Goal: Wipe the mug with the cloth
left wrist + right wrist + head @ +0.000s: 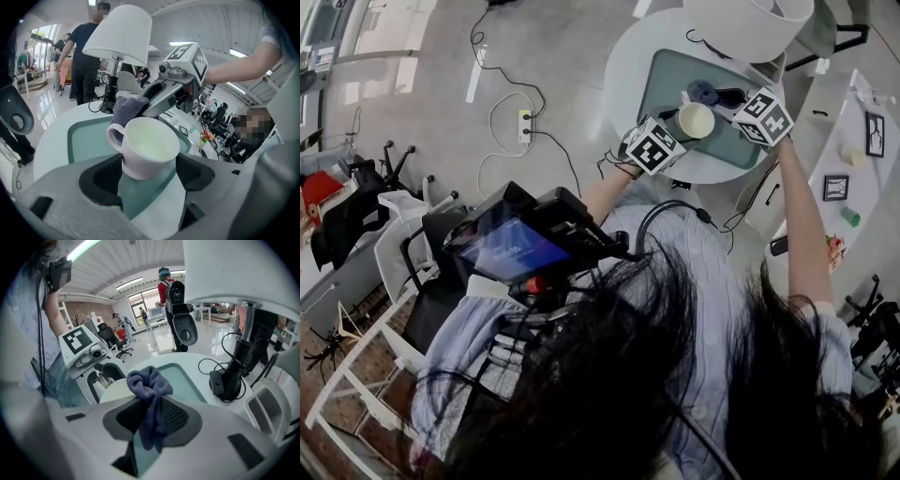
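The left gripper [147, 176] was clamped on the lower wall of the mug [150, 143], holding it upright over the near part of the teal mat [86, 136]. The right gripper [152, 420] had its jaws pinched on the cloth [149, 383], and the cloth's bunched end touched the mug's far side by the handle. The mug looked rigid and glazed, likely slippery and breakable, so a firm hold low on its body suited it. The cloth was soft and limp. Held mid-fold, its loose wad would probably mould round the wall.
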